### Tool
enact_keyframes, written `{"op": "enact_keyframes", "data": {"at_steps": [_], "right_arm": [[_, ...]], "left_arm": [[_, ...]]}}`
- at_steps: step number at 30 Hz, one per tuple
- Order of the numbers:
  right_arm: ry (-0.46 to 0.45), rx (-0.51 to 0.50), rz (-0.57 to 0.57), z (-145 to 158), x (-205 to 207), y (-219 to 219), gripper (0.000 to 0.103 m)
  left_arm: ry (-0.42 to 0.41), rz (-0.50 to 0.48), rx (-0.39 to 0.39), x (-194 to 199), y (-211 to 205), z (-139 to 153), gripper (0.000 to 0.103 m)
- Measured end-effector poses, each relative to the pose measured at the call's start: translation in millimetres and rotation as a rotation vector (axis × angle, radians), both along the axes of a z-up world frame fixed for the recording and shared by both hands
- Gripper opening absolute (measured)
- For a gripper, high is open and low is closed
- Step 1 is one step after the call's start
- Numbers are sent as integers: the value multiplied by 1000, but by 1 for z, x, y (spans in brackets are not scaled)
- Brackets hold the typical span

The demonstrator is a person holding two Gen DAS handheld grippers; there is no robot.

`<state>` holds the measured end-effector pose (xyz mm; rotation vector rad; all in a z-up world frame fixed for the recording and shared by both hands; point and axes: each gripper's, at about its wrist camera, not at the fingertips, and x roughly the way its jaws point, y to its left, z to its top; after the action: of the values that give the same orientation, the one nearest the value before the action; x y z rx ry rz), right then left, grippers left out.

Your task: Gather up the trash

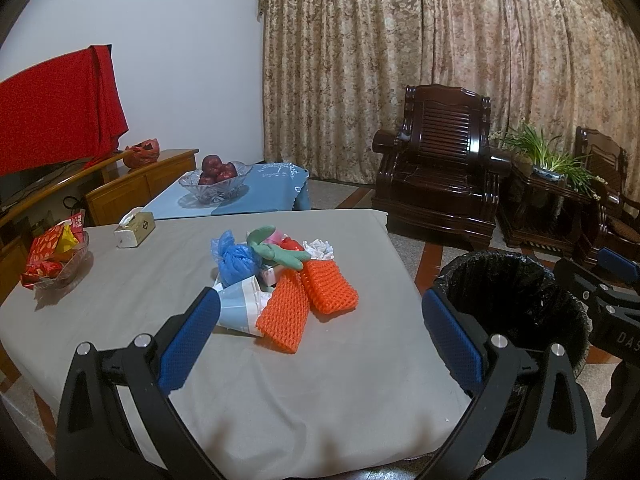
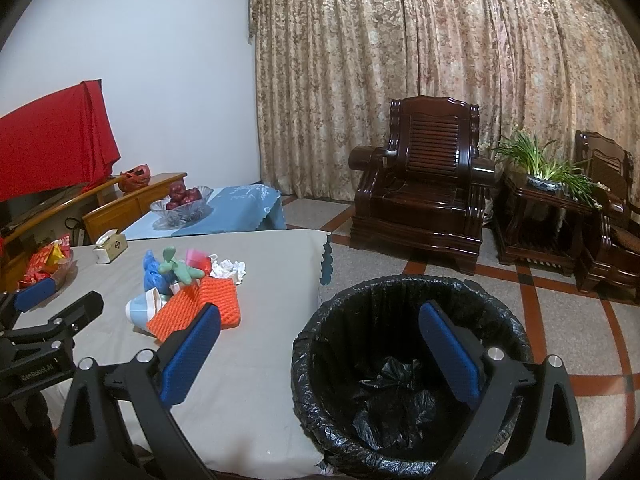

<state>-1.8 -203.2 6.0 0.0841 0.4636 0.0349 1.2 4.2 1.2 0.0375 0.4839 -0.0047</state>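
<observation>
A heap of trash lies mid-table on the grey cloth (image 1: 120,300): two orange foam nets (image 1: 308,300) (image 2: 196,310), a blue plastic bag (image 1: 236,260) (image 2: 152,272), a green glove (image 1: 280,252), a pale blue paper cup (image 1: 240,308) and white crumpled paper (image 1: 320,249). A black-lined bin (image 1: 520,300) (image 2: 400,380) stands on the floor right of the table. My left gripper (image 1: 320,336) is open above the table's near part, short of the heap. My right gripper (image 2: 320,348) is open near the bin's rim, nothing between its fingers.
A tissue box (image 1: 134,229), a glass dish of red snack packets (image 1: 56,258) and a bowl of red fruit (image 1: 216,180) stand at the left and back. Dark wooden armchairs (image 2: 424,192) and a potted plant (image 2: 544,168) stand beyond the tiled floor.
</observation>
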Motion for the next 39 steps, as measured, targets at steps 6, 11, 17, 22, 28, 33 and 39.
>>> {"op": "enact_keyframes", "data": {"at_steps": [6, 11, 17, 22, 28, 33, 39], "right_arm": [[-1, 1, 0, 0, 0, 0, 97], [-1, 1, 1, 0, 0, 0, 97], [-3, 1, 3, 1, 0, 2, 97], [-5, 2, 2, 1, 0, 2, 97], [-8, 1, 16, 7, 5, 13, 97], [-12, -1, 54, 9, 18, 24, 97], [1, 0, 137, -4, 54, 51, 97]], "left_arm": [[0, 0, 0, 0, 0, 0, 98], [0, 0, -1, 0, 1, 0, 98], [0, 0, -1, 0, 1, 0, 98], [0, 0, -1, 0, 1, 0, 98], [-1, 10, -6, 3, 12, 2, 98], [-12, 51, -12, 11, 41, 1, 98], [-6, 115, -51, 26, 74, -17, 98]]}}
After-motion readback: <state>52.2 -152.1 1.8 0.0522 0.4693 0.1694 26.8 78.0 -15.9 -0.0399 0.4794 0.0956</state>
